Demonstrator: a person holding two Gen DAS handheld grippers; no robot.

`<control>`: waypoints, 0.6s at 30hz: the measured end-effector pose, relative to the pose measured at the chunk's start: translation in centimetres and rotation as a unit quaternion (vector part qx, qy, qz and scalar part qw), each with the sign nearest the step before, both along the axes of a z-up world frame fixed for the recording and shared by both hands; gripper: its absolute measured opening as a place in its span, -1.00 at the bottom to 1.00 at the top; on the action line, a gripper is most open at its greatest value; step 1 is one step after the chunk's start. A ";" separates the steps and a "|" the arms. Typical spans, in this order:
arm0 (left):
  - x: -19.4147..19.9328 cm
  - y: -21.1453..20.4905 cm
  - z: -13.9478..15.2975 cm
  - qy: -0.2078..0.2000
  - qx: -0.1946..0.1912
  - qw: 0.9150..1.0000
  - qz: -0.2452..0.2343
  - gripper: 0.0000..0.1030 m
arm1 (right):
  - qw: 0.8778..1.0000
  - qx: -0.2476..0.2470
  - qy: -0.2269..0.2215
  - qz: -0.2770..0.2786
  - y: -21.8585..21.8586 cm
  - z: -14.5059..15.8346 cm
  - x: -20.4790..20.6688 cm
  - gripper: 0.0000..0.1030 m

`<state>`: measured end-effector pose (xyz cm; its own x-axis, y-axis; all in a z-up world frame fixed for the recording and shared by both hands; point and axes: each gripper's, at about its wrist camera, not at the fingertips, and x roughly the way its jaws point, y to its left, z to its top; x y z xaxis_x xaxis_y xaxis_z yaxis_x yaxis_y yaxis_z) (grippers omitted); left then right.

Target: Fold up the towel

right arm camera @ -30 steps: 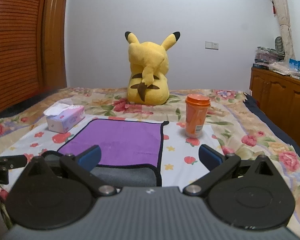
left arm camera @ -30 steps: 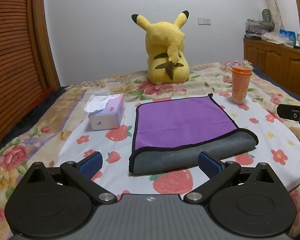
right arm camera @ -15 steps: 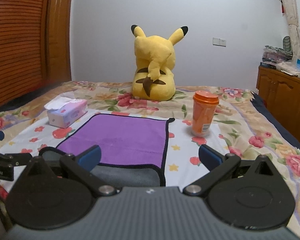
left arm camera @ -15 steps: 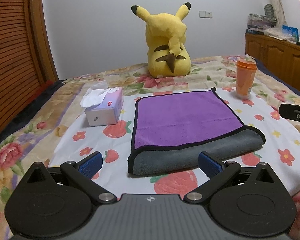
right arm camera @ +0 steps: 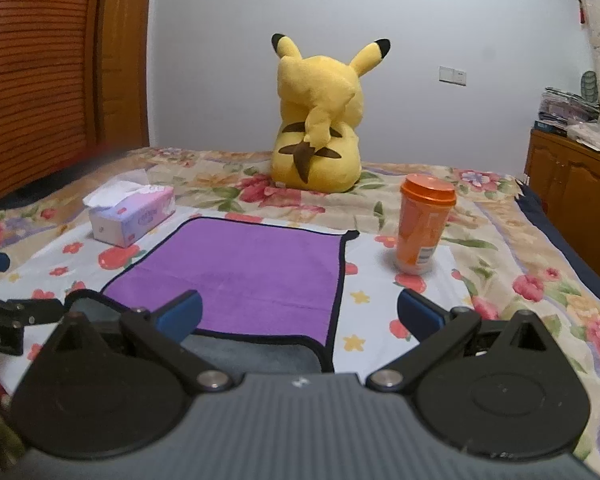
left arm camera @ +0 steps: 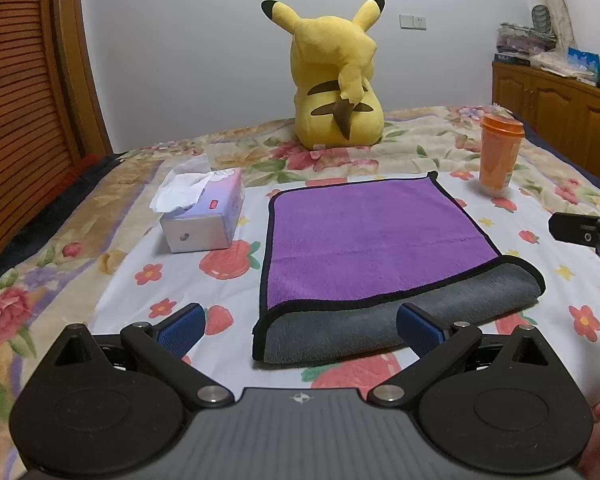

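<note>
Towel (left arm camera: 364, 248), frame centre, lies folded over once on bed (left arm camera: 112, 216); further folds remain; both grippers' jaws spread, empty.

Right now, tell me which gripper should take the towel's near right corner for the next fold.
Probably the right hand-held gripper: its open jaws frame the towel's near right corner. The left hand-held gripper, also open, faces the grey fold nearer the left corner.

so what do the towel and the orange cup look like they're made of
Towel: looks like plush microfibre, matte and fuzzy, purple face, grey underside, black stitched edging. Orange cup: probably plastic, smooth and slightly translucent, with an opaque lid; can't be certain.
</note>
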<state>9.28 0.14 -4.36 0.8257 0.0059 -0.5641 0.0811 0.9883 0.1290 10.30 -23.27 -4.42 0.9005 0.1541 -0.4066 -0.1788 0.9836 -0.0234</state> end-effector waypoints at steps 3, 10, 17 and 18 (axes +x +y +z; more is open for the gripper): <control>0.5 0.1 -0.1 0.002 -0.003 1.000 -0.001 1.00 | 1.000 -0.003 0.006 0.006 0.2 -0.3 0.6 1.00; 2.3 0.8 -0.8 0.013 -0.003 1.000 0.001 1.00 | 1.000 -0.006 0.025 0.017 0.4 -0.9 2.0 1.00; 4.1 1.9 -1.5 0.031 -0.014 0.999 0.009 1.00 | 0.999 -0.005 0.042 0.023 0.3 -1.7 3.6 1.00; 4.4 2.1 -1.6 0.035 -0.018 0.999 0.010 1.00 | 0.999 -0.003 0.046 0.023 0.2 -1.8 3.8 1.00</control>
